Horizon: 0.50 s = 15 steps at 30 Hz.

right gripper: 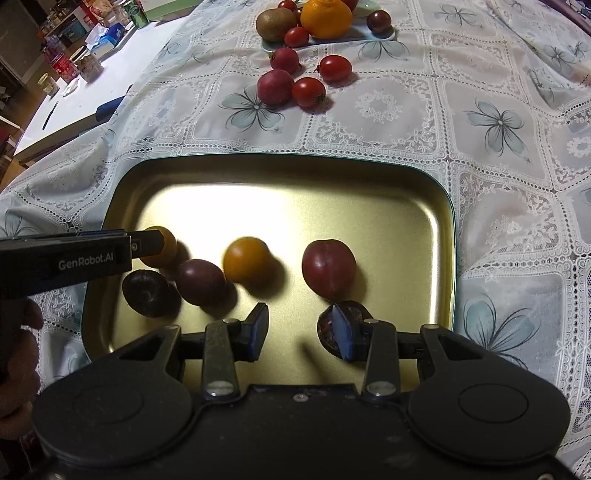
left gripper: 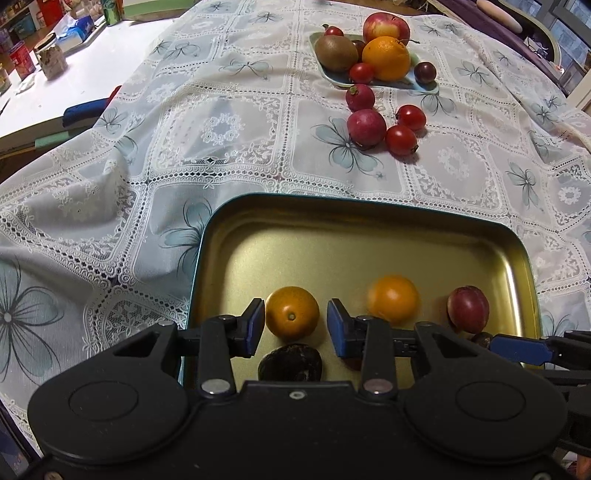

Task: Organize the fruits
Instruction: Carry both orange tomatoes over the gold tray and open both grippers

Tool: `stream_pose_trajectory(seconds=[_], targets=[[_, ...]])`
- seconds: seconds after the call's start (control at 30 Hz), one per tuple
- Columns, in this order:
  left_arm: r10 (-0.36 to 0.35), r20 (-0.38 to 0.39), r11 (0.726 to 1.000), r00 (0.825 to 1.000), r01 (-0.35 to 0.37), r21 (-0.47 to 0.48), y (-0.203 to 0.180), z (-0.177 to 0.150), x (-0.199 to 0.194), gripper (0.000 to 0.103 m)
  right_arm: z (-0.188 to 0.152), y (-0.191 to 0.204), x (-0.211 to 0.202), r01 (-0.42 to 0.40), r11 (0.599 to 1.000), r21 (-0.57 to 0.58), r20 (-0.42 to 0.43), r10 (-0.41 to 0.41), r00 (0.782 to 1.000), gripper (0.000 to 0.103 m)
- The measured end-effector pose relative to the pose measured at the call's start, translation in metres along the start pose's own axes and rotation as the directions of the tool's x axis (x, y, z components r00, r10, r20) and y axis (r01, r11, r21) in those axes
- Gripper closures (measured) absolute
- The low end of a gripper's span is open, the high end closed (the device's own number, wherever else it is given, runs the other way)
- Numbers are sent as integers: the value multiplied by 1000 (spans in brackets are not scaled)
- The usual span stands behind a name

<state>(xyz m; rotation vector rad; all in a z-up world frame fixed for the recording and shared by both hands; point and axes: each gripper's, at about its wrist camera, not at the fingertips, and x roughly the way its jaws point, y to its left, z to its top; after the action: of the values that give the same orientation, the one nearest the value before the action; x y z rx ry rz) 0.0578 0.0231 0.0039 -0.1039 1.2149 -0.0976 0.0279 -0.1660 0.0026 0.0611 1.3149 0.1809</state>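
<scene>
Left wrist view first: a lace cloth (left gripper: 221, 147) covers the table, with a far plate (left gripper: 424, 86) carrying a kiwi (left gripper: 335, 52), an apple (left gripper: 386, 26) and a big orange (left gripper: 386, 58), and two radishes (left gripper: 365, 127) and two tomatoes (left gripper: 402, 139) loose on the cloth just short of it. Close in sits the gold tray (left gripper: 369, 236). The left gripper (left gripper: 295, 323) hangs over the tray's near edge, jaws wide, and a small orange fruit (left gripper: 292, 313) sits right in the gap, its stem dimple facing the camera, touching neither pad as far as I can tell. A dark wrinkled fruit (left gripper: 290, 363) lies just under the gripper, a second orange fruit (left gripper: 393, 298) just beyond the right-hand pad, a plum (left gripper: 468, 308) further right, its long axis roughly upright in frame. The right gripper's blue pad (left gripper: 517, 349) pokes in from the right. Over to the right wrist view: same tray (right gripper: 295, 206), the left gripper (right gripper: 147, 246) coming in from the left and covering part of the first orange fruit (right gripper: 168, 245). The right gripper (right gripper: 301, 326) is wide open, holding nothing; a dark wrinkled fruit (right gripper: 343, 328) sits against its right pad, partly hidden. The plum (right gripper: 328, 267) lies just ahead, long axis pointing away. Left of it sit the orange fruit (right gripper: 246, 260), a purple fruit (right gripper: 199, 282) and another wrinkled one (right gripper: 146, 291).
</scene>
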Motion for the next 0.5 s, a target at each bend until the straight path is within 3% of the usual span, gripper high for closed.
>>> stream_pose_trajectory(seconds=[0.5], targets=[[-4,-7,1000,1000,4,0,-1,0,0,58,1,-1,0,12,1000,-2,-11,-12,1000,62]])
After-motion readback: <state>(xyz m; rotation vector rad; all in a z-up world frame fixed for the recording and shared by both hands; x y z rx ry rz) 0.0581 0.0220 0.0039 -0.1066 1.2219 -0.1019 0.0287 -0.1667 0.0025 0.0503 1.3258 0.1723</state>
